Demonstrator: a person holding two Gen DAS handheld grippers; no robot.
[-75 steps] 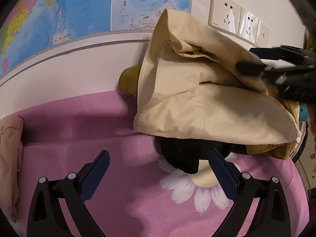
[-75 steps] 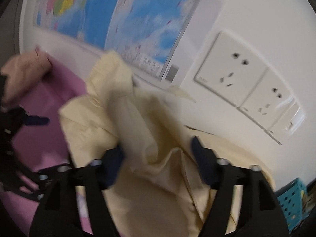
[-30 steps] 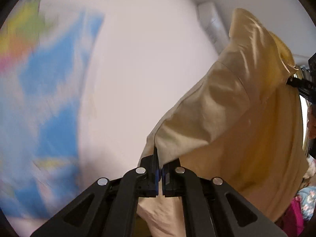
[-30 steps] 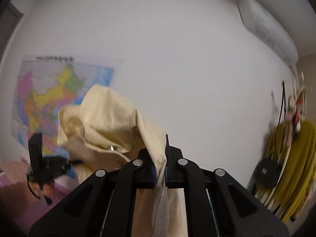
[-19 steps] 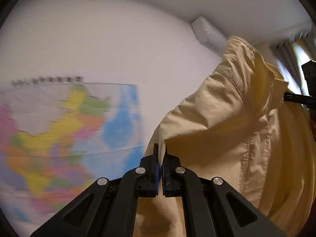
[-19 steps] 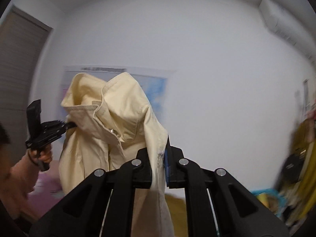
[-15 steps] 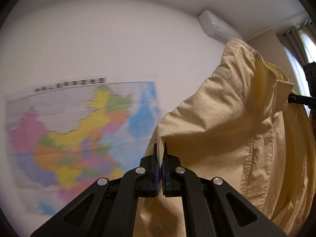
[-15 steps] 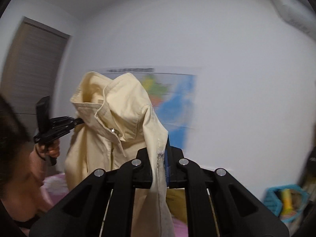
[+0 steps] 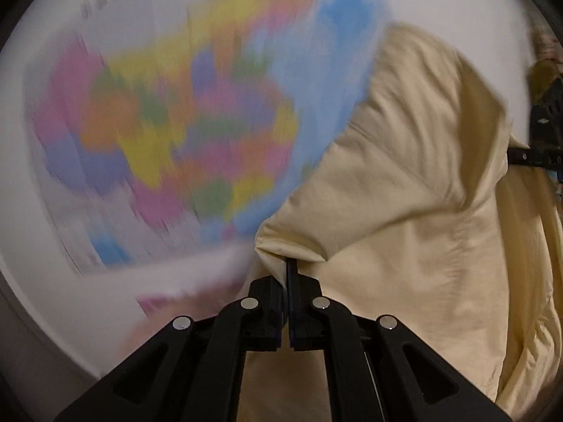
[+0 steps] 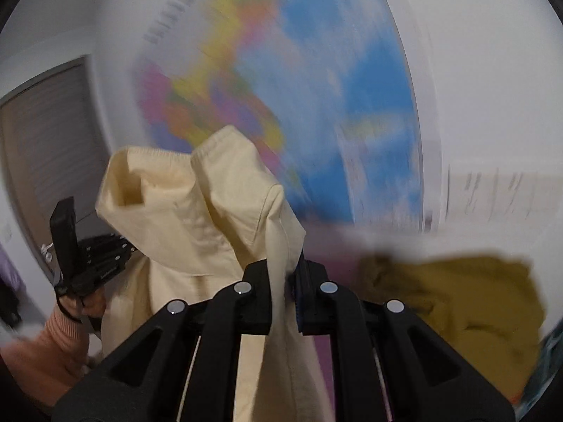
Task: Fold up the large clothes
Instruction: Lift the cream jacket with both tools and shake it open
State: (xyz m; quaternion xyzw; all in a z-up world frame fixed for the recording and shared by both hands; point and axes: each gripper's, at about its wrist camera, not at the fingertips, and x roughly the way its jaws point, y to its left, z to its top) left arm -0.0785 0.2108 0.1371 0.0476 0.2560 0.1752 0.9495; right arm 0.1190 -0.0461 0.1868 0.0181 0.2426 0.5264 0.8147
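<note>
Left wrist view: my left gripper is clamped on the jacket, which hangs rightward to my right gripper, also pinching it (long axis spans between them). Compared with half a second ago, the map sits blurred and the bed's yellow garment shows.

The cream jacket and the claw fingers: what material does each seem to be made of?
The cream jacket looks like matte woven cloth, probably cotton: soft creases, stitched seams. The fingers of the right claw look like hard matte black plastic with metal pins, probably; the pads look blue.
</note>
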